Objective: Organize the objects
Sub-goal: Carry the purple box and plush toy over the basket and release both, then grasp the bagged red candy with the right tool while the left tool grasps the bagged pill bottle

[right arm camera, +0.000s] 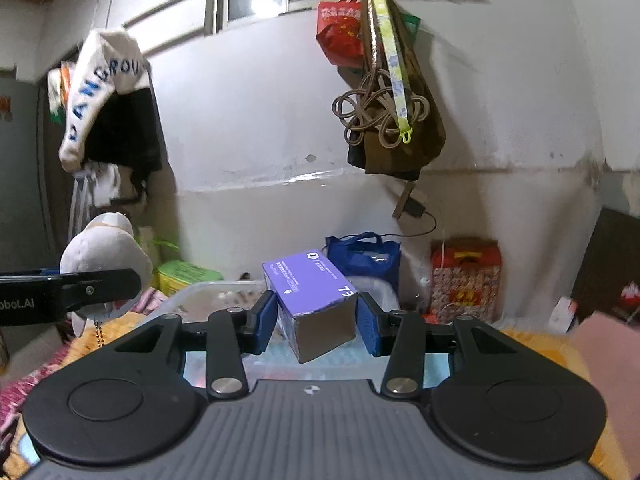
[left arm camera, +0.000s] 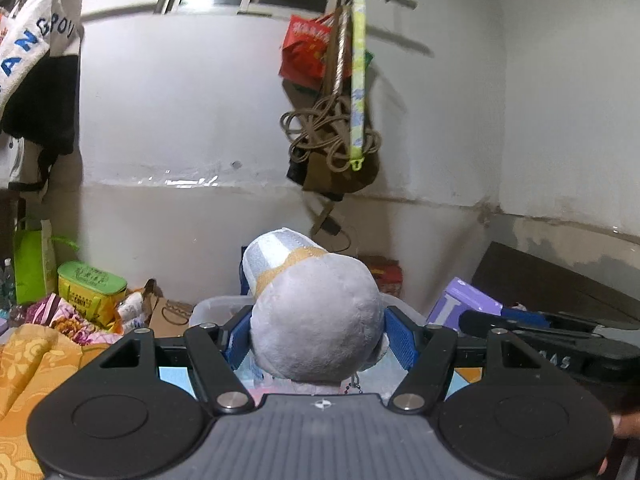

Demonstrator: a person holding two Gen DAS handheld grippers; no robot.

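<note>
My left gripper [left arm camera: 318, 336] is shut on a grey plush toy [left arm camera: 316, 316] with a white and tan top, held up above a clear plastic bin [left arm camera: 216, 308]. My right gripper [right arm camera: 318, 320] is shut on a purple box [right arm camera: 312, 292], held above the same clear bin [right arm camera: 208, 292]. The plush toy [right arm camera: 106, 256] and the left gripper's finger show at the left of the right wrist view. The purple box [left arm camera: 464, 300] and the right gripper show at the right of the left wrist view.
An orange patterned cloth [left arm camera: 36, 360] covers the surface below. A green-lidded tub [left arm camera: 90, 284], a green bag [left arm camera: 32, 260], a blue bag [right arm camera: 366, 256] and a red gift box [right arm camera: 466, 276] stand by the white wall. Bags and rope [left arm camera: 332, 120] hang above.
</note>
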